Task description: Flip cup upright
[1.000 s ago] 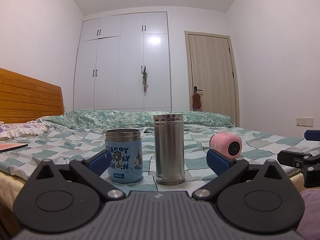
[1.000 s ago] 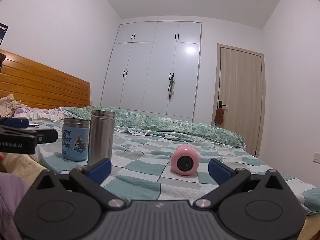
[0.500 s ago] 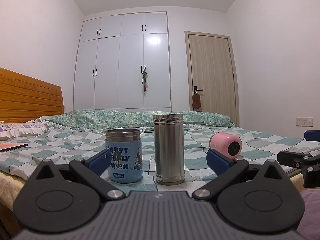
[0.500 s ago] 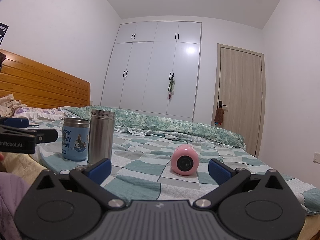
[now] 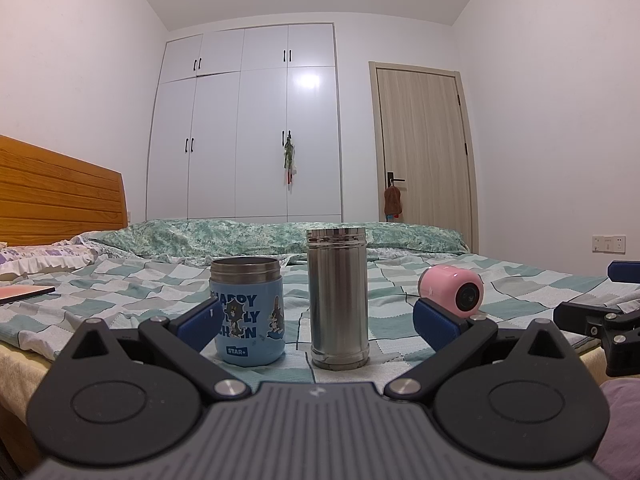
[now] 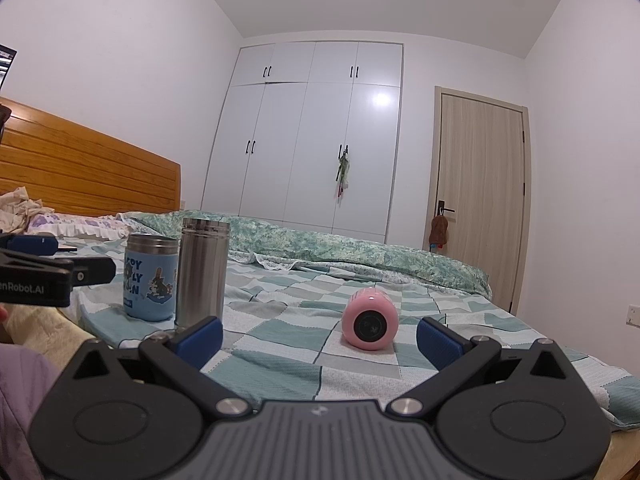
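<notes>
A pink cup (image 6: pixel 370 318) lies on its side on the checked bedspread, its dark end facing me; it also shows in the left wrist view (image 5: pixel 452 290) at the right. My right gripper (image 6: pixel 319 338) is open and empty, a little short of the cup, which sits between its blue fingertips in the view. My left gripper (image 5: pixel 320 320) is open and empty, in front of a blue cartoon cup (image 5: pixel 247 312) and a tall steel cup (image 5: pixel 338 298), both upright.
The bed (image 6: pixel 280 344) has a wooden headboard (image 6: pixel 80 168) at the left and a rumpled green quilt (image 6: pixel 320 244) behind. A white wardrobe and a door stand at the far wall. A flat book (image 5: pixel 24 293) lies at the left.
</notes>
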A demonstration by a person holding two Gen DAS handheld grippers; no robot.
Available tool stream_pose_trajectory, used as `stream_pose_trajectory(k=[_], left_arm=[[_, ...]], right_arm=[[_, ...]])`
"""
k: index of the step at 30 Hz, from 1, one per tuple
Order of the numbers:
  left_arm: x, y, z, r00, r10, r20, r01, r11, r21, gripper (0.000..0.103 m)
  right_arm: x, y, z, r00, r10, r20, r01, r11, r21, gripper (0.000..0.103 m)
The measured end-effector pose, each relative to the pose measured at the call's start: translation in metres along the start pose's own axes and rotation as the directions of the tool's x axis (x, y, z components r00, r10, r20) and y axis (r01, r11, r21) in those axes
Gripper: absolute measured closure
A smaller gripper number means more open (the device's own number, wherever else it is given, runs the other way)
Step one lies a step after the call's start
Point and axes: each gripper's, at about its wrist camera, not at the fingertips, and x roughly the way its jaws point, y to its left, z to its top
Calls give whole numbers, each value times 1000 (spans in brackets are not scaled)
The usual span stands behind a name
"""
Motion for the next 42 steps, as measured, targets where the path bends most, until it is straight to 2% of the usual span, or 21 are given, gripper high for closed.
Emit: stream_pose_trajectory(k=[29, 34, 39, 42], left_arm=[[-1, -1, 1, 1000, -1, -1, 1, 1000, 3, 0], [-2, -12, 6, 998, -61, -7, 61, 997, 42, 0], [15, -36, 15, 986, -165, -27, 167, 982, 90, 0], [35, -52, 21, 978, -204, -43, 208, 971, 118, 0]], right_arm=[[0, -1, 2, 1000, -2, -12, 2, 1000, -3, 0], [11, -8, 10, 994, 67, -82, -64, 997, 32, 0], [29, -33, 26, 987, 61, -147, -56, 998, 40, 0], [44, -50, 37, 983, 55, -173, -49, 998, 38, 0]])
